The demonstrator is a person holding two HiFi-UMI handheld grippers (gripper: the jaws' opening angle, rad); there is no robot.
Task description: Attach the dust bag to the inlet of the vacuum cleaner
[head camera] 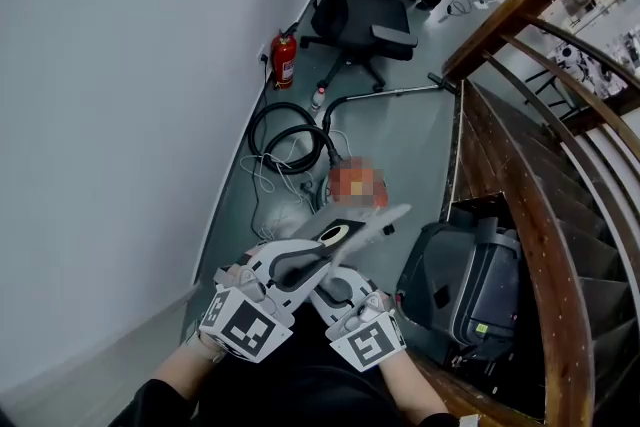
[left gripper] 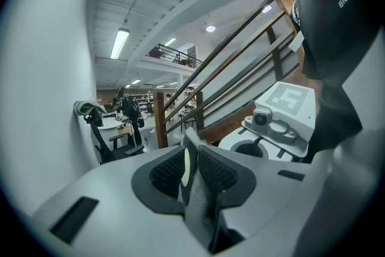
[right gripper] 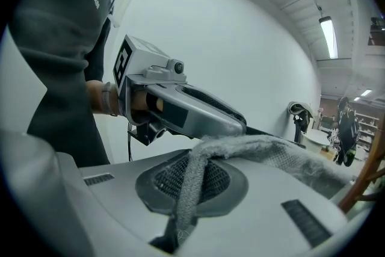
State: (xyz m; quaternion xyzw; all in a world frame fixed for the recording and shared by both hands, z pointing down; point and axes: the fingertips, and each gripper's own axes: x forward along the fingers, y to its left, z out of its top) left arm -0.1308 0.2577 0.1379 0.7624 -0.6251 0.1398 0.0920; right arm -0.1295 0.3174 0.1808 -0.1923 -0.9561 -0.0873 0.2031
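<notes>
- The left gripper [left gripper: 191, 165] is closed narrowly on an edge of the dust bag [head camera: 372, 223], with pale card and grey fabric pinched between its jaws.
- The right gripper [right gripper: 192, 180] is nearly shut on a fold of the bag's grey, felt-like fabric.
- The bag is held above the floor [head camera: 400, 135], toward 6 o'clock in the head view, its card collar [head camera: 337, 234] and dark opening turned upward.
- The vacuum cleaner [head camera: 465, 285] is seen at 4 o'clock of the bag, apart from it.

pale wall [head camera: 120, 115], grey floor [head camera: 400, 140], black office chair [head camera: 362, 13], red extinguisher [head camera: 284, 61], wooden stair railing [head camera: 500, 23]
</notes>
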